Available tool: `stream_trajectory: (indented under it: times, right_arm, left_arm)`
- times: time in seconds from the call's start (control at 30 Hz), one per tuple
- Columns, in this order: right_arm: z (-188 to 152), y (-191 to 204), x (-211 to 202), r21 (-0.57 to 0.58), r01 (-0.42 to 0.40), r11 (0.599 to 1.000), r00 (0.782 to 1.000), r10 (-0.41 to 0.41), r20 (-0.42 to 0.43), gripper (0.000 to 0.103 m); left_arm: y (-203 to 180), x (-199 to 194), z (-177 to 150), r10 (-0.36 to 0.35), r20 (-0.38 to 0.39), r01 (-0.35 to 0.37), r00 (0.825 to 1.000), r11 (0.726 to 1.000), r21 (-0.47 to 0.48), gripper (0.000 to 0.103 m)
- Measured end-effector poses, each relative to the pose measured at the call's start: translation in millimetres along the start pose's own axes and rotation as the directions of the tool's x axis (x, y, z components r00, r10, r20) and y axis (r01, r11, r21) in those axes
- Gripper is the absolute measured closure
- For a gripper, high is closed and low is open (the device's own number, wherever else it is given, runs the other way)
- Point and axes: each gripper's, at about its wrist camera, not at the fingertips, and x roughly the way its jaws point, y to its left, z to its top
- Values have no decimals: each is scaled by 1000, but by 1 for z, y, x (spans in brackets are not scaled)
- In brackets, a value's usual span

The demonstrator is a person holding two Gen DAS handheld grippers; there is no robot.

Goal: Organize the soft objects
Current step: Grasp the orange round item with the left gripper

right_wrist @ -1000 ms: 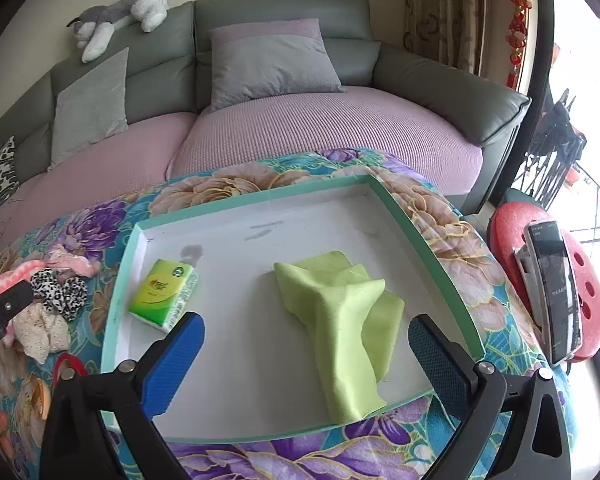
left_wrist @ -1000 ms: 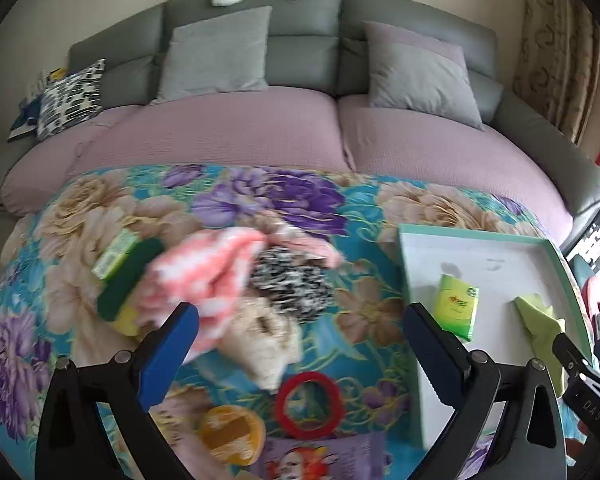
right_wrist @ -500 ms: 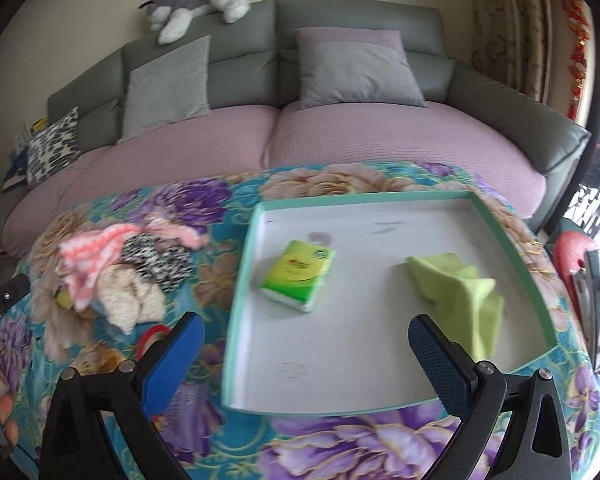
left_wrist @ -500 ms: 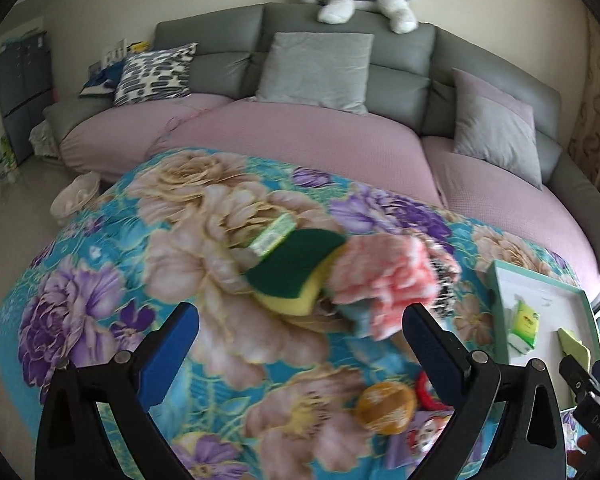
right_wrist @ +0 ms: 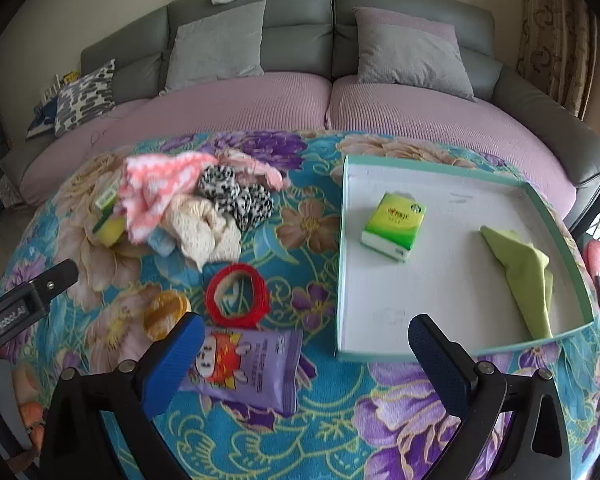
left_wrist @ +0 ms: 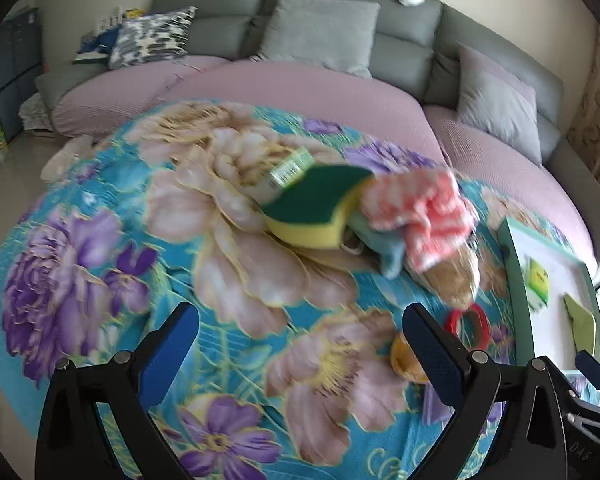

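Observation:
A pile of soft things lies on the floral table: a pink-and-white cloth, a green-and-yellow sponge, a cream knitted piece and a black-and-white scrunchie. A white tray with a teal rim holds a green tissue pack and a lime cloth. My left gripper is open and empty, above the table short of the sponge. My right gripper is open and empty, near the tray's front left corner.
A red ring, an orange round item and a purple snack packet lie in front of the pile. A grey and pink sofa with cushions stands behind the table. The left gripper's body shows at the right wrist view's left edge.
Both grippers have swung to the left. The left now faces the sponge side of the pile. The right has pulled back from the tray and now sees the pile too. Both stay open.

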Motion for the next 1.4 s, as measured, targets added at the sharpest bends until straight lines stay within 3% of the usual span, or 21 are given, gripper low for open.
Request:
stream_trajectory:
  times: [0.3,0.57,0.63,0.7,0.83,0.9,1.03,1.4]
  right_arm:
    - [-2,-18,2,40,19,999,1000,-19,-19,0]
    - [-1,-38,8,56,75,996,997,-73,-33,0]
    - [-1,-42,8,62,77,995,997,-75,-32,0]
    - [-1,-44,8,70,78,994,997,-76,-31,0]
    - [-1,-45,7,76,78,994,997,-76,-33,0]
    - [-1,-45,7,75,78,994,997,-76,-33,0]
    - [-1,-44,8,71,78,994,997,-76,-34,0]
    - [-3,-37,12,53,47,997,998,-45,-47,0]
  left_arm:
    - [-43,25,-8,-74,-109,87,991,990,114,1]
    - [-70,39,-18,-86,-145,108,986,982,153,2]
    - [-75,42,-20,-86,-154,111,984,980,163,6]
    - [-78,45,-22,-85,-166,114,983,978,174,19]
    - [-82,52,-25,-90,-200,126,976,977,174,28]
    - [-83,54,-26,-94,-209,132,973,976,174,39]
    - [-84,55,-27,-116,-221,155,968,973,170,49]
    - [-77,46,-23,-131,-202,162,971,975,149,52]
